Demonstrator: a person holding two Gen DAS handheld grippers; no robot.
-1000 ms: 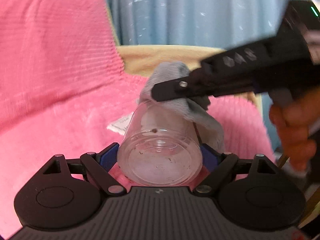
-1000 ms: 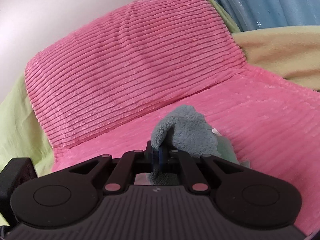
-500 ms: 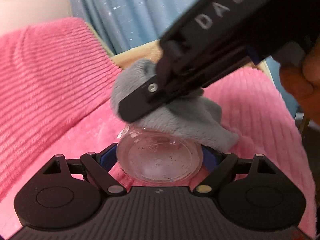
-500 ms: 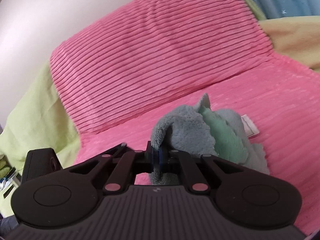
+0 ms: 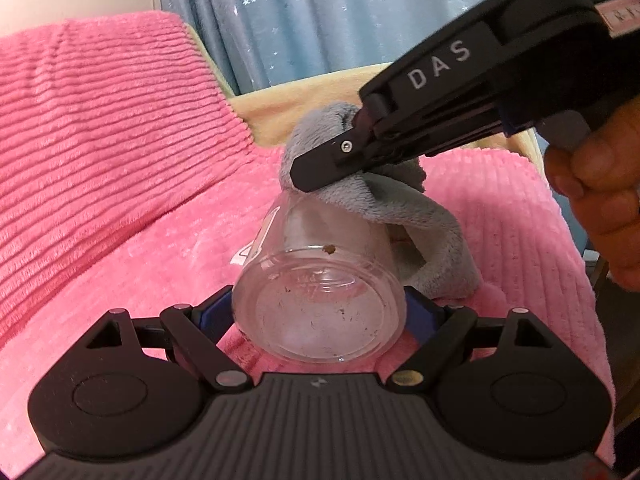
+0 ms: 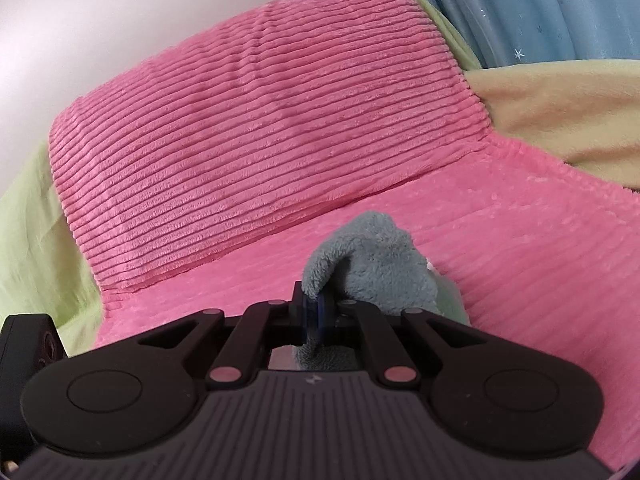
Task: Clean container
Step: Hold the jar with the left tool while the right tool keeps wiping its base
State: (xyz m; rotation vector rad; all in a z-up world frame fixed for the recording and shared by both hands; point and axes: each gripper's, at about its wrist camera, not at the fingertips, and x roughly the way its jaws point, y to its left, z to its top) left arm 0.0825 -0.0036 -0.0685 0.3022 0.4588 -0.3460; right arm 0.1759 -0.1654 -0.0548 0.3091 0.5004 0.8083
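Left gripper [image 5: 320, 312] clamps the cup [image 5: 318, 296] by its base, blue pads pressed to either side, the cup lying on its side with its bottom toward the camera and its mouth pointing away over the pink cushion [image 5: 120, 200]. Specks of dirt dot the bottom, and one brown crumb [image 5: 330, 248] sits on the upper wall. Right gripper [image 6: 316, 314] is pinched tight on the grey cloth [image 6: 372, 264], fingers nearly together with the fabric bunched between them. From the left wrist view, that gripper comes in from the upper right, a hand [image 5: 596, 196] on its handle, and the cloth drapes over the cup's rim and down its right side. Whether any cloth is actually inside the mouth is hard to say from here. Behind, a pink backrest [image 6: 260, 120], a yellow-green blanket [image 6: 560, 112] and a blue starred curtain [image 6: 540, 8].
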